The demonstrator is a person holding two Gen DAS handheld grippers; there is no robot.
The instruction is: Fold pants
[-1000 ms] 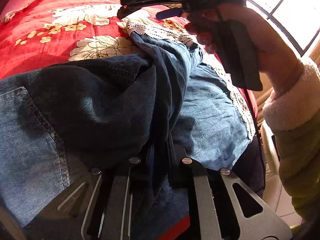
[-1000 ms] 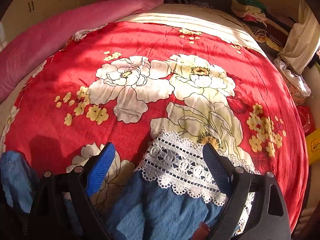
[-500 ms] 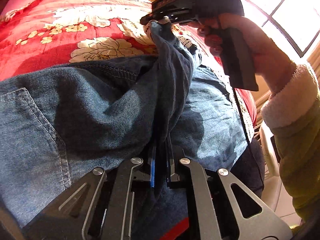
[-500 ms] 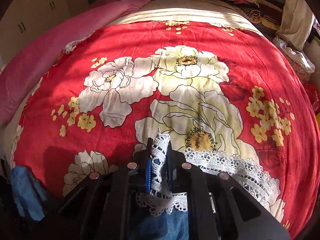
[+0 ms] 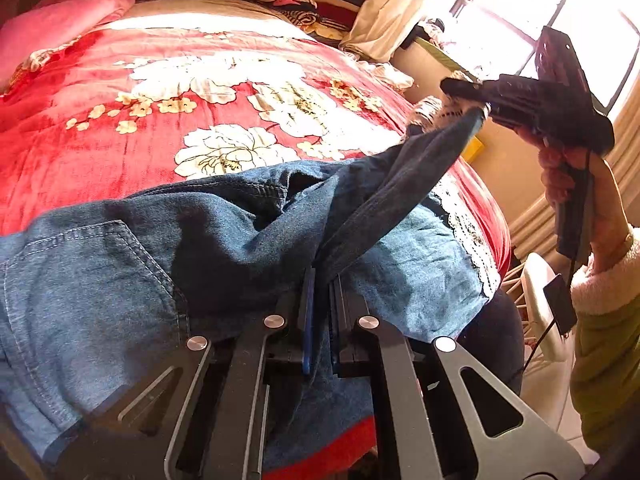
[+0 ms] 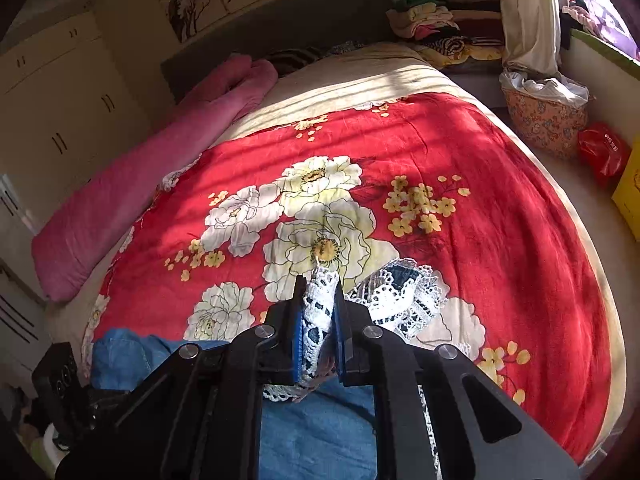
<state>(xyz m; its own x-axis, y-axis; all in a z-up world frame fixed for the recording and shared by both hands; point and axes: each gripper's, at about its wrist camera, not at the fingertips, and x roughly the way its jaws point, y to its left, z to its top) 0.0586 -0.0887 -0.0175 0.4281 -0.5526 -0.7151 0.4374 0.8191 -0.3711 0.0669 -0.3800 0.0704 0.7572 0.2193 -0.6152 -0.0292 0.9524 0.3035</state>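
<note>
Blue denim pants (image 5: 120,280) with white lace hems lie on a red flowered bedspread (image 5: 120,140). My left gripper (image 5: 320,280) is shut on a fold of denim near the waist. My right gripper (image 6: 318,284) is shut on the lace hem (image 6: 316,312) of one leg and holds it raised above the bed; it also shows in the left wrist view (image 5: 476,110), up at the right, with the leg stretched taut between the two grippers. The other leg (image 5: 420,272) lies flat with its lace edge (image 5: 472,232) at the right.
A pink rolled blanket (image 6: 140,184) lies along the bed's left side. Stacked clothes (image 6: 440,24) sit at the head of the bed. A flowered basket (image 6: 544,120), a red bag (image 6: 604,152) and a window are at the right. A white chair (image 5: 544,312) stands beside the bed.
My right gripper closed on the lace hem, then lifted it up and to the right, away from the bed, pulling the leg taut. My left gripper kept its hold on the denim.
</note>
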